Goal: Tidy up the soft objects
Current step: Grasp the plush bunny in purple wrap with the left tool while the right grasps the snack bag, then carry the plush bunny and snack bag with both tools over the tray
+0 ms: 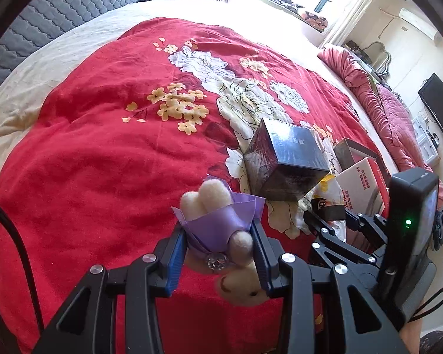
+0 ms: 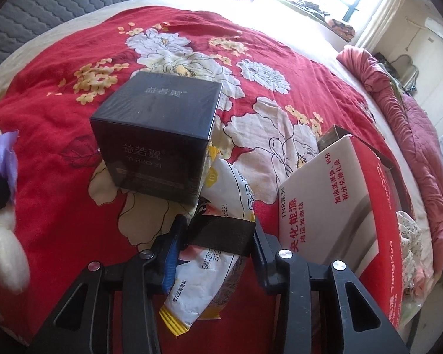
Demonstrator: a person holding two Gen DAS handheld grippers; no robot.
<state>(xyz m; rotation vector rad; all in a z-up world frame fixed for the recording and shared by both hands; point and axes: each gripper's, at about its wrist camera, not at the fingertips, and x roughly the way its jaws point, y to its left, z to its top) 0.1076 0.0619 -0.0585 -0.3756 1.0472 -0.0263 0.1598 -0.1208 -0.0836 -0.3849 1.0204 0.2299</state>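
My left gripper (image 1: 218,236) is shut on a small cream felt plush toy in a purple ribbon wrap (image 1: 212,221), held above the red floral blanket (image 1: 103,147). The toy also shows at the left edge of the right wrist view (image 2: 3,206). My right gripper (image 2: 218,233) is shut on a white and yellow soft packet (image 2: 221,236) with a black band across it, just in front of a black cube box (image 2: 159,135). The right gripper also shows in the left wrist view (image 1: 339,215).
A black cube box (image 1: 283,162) stands on the blanket. A red and white carton (image 2: 339,206) lies to its right, with another box (image 1: 351,150) behind. A pink quilt (image 2: 413,124) is bunched along the bed's right side. A grey padded headboard (image 1: 59,8) lies at the far left.
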